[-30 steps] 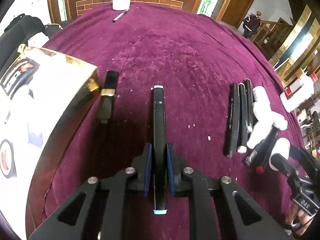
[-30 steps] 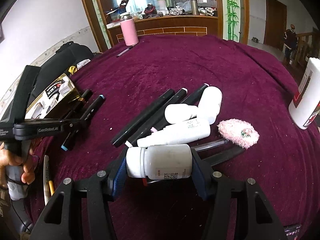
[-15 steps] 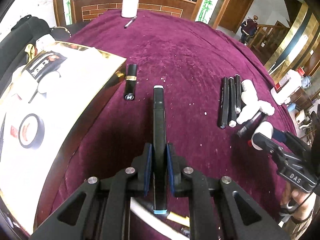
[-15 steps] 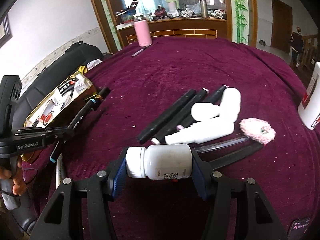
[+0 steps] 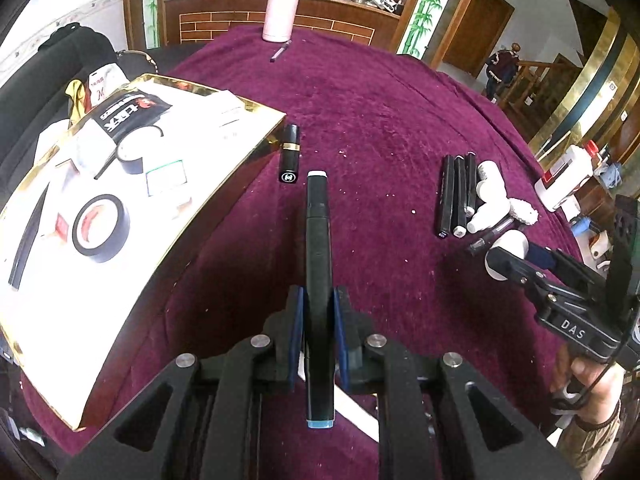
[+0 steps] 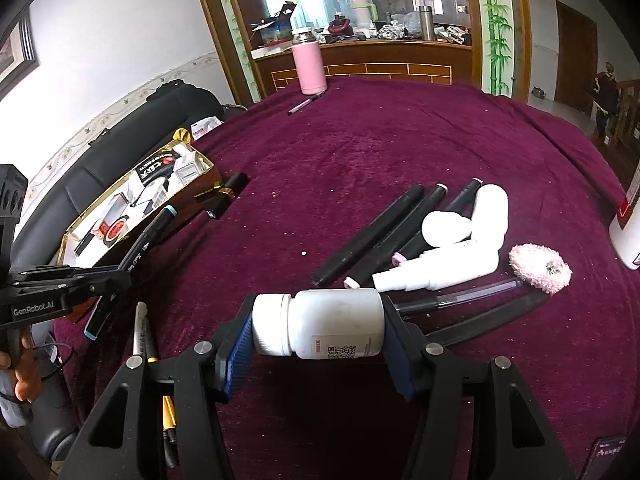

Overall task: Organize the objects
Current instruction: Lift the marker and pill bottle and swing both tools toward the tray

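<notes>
Holding a black marker (image 5: 319, 280) lengthwise, the left gripper (image 5: 319, 336) is clamped on it at about mid-barrel, blue cap end toward the camera at lower centre, white tip pointing up-frame over the maroon tablecloth (image 5: 380, 128). Marker looks light, stiff, smooth plastic; the hold sits close to its balance point so it should not droop, though the slick barrel could slide along the pads if bumped. In the right wrist view the right gripper (image 6: 318, 340) is closed on a white pill bottle (image 6: 320, 328) lying sideways at centre-bottom, pads on the cap end and the base. Bottle reads as light rigid plastic, round and a bit slippery; end-to-end squeeze stops it rolling but it could pivot. Contents cannot be told. Sorted piles sit mid-right of that view: three black markers (image 6: 372, 232) side by side, touching white bottles (image 6: 444, 268), with a pink puff (image 6: 540, 266) just beside them. Gold-edged box (image 5: 120, 184) fills the left of the left view, holding a tape roll (image 5: 100, 228); a black lipstick tube (image 5: 290, 152) lies just beside its edge. Judgement: marker likely belongs with the marker row, bottle with the white bottles.
</notes>
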`<state>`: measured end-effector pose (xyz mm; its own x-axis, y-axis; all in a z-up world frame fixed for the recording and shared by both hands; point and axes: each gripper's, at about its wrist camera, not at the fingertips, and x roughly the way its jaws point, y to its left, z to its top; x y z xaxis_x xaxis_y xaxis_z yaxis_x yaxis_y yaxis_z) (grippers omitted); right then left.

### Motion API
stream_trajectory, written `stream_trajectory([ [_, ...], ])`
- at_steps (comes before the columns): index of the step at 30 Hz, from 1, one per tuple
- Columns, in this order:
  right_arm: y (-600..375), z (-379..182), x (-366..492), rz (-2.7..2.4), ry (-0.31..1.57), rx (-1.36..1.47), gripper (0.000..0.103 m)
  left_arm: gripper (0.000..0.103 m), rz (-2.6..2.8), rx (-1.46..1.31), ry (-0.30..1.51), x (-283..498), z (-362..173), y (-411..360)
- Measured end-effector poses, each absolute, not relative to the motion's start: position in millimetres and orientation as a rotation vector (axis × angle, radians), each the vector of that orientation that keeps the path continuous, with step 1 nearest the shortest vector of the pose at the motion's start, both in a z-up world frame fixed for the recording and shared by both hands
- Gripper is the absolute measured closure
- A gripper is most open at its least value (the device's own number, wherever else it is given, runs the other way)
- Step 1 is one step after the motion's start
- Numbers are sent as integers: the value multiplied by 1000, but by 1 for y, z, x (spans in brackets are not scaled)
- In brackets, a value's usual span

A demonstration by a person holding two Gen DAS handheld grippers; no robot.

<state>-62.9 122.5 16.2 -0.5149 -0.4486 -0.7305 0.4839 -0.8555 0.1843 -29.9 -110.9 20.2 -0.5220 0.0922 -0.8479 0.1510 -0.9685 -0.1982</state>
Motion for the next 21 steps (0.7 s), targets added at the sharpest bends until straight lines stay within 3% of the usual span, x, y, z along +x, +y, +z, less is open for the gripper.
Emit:
stream_trajectory([
  [21,94,24,-60,-2307,95,1086,41,89,-2684,1419,402,-2,49,-137],
])
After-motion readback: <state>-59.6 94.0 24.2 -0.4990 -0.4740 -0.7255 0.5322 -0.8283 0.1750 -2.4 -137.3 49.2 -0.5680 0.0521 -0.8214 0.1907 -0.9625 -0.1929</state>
